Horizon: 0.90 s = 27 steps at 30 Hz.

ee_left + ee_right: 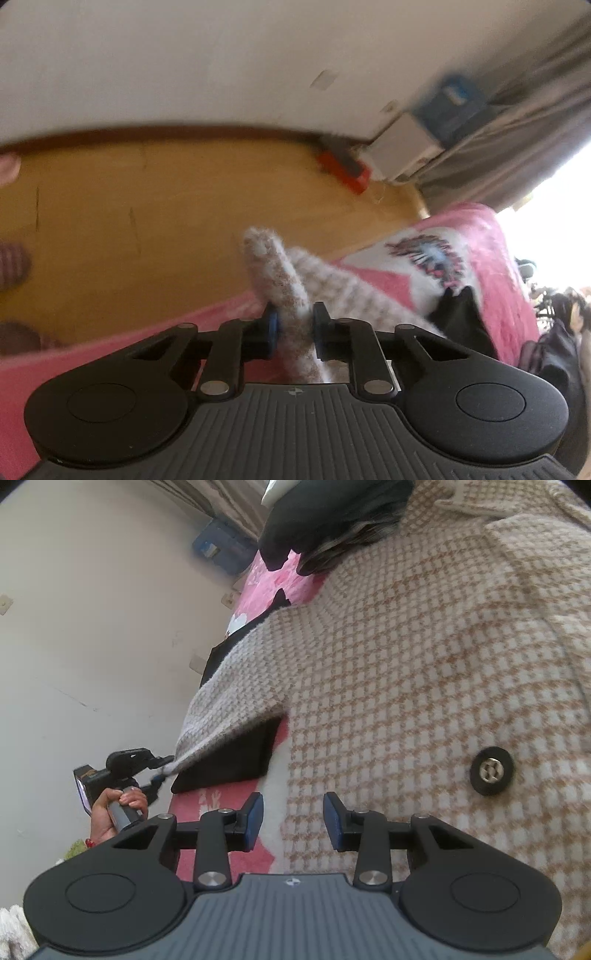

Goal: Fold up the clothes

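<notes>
Checked coat [424,657], tan and white, spread over pink blanket [221,805] on bed, black button [492,771] near right side. Left claw [294,320] nearly closed, pads pinching a fuzzy corner of the coat, lifted off the bed at its edge beside the wooden floor [129,221]. Right claw [293,821] partly open, empty, poised just above the coat's front edge. Hand [118,808] gripping the left claw's handle, seen in right wrist view. Black garment [229,760] lying under the raised corner.
</notes>
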Available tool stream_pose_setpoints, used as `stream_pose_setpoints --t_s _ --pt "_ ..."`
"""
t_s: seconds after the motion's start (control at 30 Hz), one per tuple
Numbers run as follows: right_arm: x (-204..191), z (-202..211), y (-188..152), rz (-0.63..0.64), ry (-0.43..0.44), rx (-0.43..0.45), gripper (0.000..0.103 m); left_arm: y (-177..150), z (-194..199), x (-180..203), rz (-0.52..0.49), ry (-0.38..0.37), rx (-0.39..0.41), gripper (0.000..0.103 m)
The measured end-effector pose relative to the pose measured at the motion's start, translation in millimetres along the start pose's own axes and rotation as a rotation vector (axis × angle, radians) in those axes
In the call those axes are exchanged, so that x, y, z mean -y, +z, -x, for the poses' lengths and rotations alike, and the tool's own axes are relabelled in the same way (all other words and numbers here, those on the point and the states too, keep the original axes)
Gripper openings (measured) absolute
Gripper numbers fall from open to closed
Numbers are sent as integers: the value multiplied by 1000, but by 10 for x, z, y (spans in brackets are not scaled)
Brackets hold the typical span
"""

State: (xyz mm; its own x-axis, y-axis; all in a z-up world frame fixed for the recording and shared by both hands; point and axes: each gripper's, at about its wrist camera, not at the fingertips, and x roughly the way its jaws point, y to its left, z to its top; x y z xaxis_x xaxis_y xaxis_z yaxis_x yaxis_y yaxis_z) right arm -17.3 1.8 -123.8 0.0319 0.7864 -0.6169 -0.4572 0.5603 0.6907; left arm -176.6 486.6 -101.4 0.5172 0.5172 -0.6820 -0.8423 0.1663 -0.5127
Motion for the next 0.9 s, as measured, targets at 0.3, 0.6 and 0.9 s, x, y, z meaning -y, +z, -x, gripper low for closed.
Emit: stream_pose_setpoints --t_s 0.3,0.6,0.9 --pt "151 496 -133 -60 11 80 39 -390 1354 1061 -417 -557 87 14" --pt "221 1386 -264 -40 -76 268 39 -1910 2312 1569 -937 -1079 -134 14" --pt "324 2118 -563 10 -195 363 42 -3319 2081 1062 -1413 -1025 -561 15"
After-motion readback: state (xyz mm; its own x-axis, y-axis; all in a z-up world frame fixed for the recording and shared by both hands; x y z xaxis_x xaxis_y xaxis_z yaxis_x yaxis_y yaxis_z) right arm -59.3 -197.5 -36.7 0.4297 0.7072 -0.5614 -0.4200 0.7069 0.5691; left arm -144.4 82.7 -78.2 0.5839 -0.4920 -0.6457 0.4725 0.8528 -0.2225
